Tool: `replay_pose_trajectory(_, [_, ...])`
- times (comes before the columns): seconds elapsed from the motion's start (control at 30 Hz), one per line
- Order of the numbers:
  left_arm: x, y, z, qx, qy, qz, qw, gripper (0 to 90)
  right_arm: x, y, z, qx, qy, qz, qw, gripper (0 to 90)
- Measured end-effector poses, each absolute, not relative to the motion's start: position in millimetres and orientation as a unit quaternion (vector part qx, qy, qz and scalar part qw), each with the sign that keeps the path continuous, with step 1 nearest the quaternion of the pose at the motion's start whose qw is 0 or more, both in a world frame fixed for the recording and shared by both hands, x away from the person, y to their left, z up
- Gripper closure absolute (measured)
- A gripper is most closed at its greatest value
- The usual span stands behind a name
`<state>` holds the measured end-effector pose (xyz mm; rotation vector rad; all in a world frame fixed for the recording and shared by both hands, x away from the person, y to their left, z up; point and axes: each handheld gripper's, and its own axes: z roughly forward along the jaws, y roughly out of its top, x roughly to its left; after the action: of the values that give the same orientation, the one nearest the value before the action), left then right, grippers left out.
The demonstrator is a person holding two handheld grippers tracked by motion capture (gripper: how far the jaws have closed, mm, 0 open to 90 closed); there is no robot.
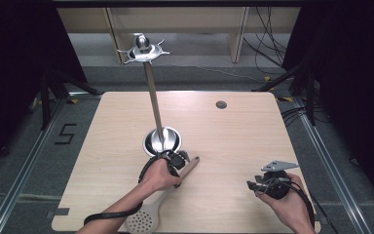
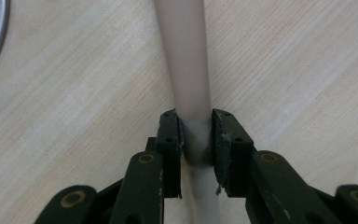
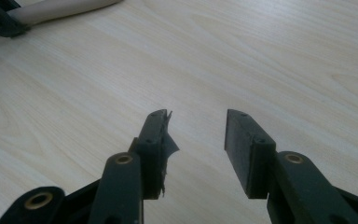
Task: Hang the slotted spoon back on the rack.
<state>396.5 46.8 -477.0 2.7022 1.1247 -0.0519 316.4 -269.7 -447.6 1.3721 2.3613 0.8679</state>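
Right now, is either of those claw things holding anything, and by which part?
The left gripper is clamped on the wooden skimmer spoon, on its handle toward the free end. The right gripper is open and holds nothing.

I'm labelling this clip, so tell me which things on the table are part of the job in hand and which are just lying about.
In the job:
- wooden slotted spoon, handle clamped in the left gripper
- metal stand with its pole and hooks, beside it

Lying about:
- right gripper, open over bare table
- cables on the floor beyond

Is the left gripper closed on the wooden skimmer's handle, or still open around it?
Closed: the left gripper has both pads pressed against the skimmer handle.
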Motion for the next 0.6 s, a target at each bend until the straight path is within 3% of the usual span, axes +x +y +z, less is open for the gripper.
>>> replay_pose_trajectory(0.6, [365.2, 96.8, -430.8, 0.893, 0.373, 0.034, 0.250, 75.5, 315.4, -269.2, -447.1, 0.480, 0.812, 0.302, 0.137, 58.1])
